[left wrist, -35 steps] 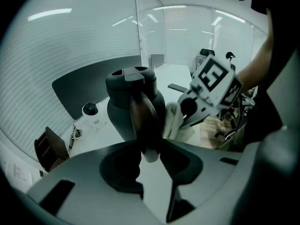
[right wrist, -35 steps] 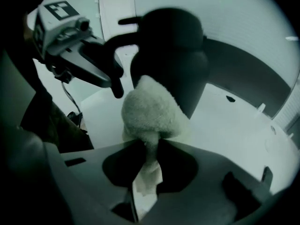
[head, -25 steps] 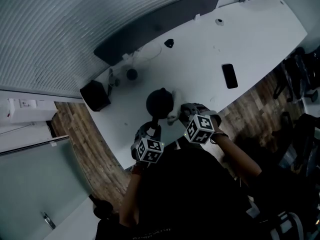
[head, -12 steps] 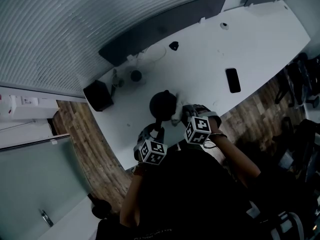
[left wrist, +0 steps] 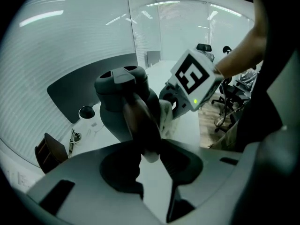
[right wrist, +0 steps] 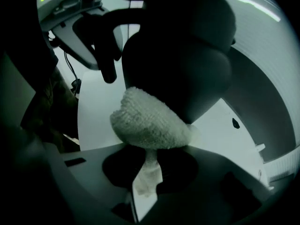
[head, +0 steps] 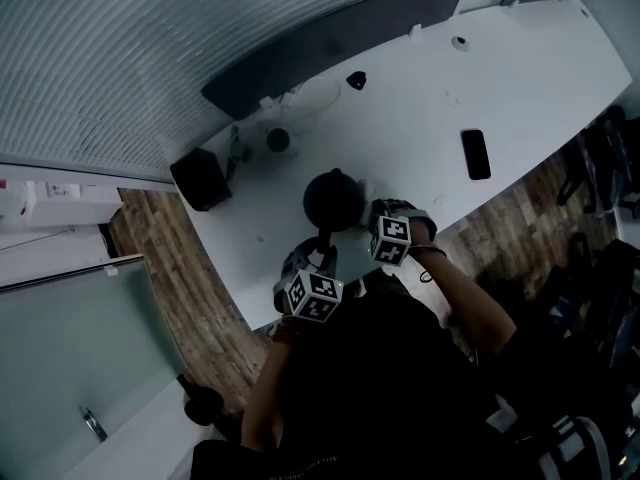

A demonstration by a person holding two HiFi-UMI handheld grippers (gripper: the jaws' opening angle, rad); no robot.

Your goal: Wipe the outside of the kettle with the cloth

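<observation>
- The kettle (head: 333,200) stands upright, dark, with the white table (head: 430,108) under it.
- The left gripper (left wrist: 151,154) has its jaws clamped on the handle (left wrist: 138,118), at the kettle's near side.
- The right gripper (right wrist: 149,165) is closed, pinching the cloth (right wrist: 150,123). The bunched wad presses against the kettle's lower wall, just right of the handle.

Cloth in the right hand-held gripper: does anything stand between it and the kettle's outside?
Nothing visible does. The cloth, clamped in the right hand-held gripper, bunches against the lower side of the kettle; the left hand-held gripper holds the handle.
</observation>
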